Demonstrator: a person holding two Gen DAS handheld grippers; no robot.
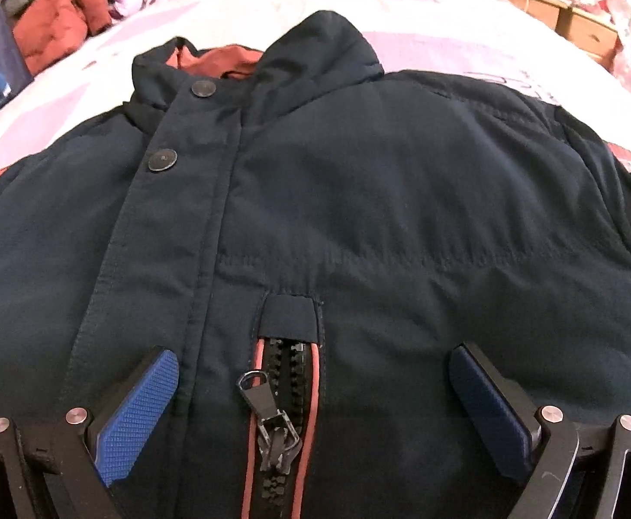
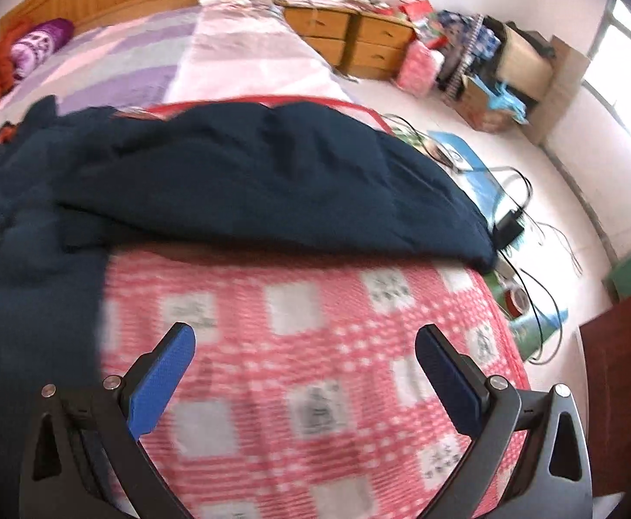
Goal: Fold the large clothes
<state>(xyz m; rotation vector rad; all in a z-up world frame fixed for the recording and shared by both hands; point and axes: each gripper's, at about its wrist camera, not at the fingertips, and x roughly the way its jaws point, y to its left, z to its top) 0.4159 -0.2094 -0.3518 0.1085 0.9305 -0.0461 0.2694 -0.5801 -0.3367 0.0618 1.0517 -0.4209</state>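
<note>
Bedroom clutter rings a bed (image 2: pixel 315 337) in pink check, where the navy padded jacket (image 1: pixel 402 181) lies front-up, its sleeve (image 2: pixel 272 181) stretched sideways. It looks bulky, soft and slippery; the sleeve cuff seems the best hold. Left gripper (image 1: pixel 313 372) hovers spread over the zipper (image 1: pixel 272 415); right gripper (image 2: pixel 304 357) is spread, empty.

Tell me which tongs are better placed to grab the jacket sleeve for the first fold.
Probably the right tongs: open over the checked blanket, facing the spread sleeve. The left tongs hover open over the jacket's front zipper.
</note>
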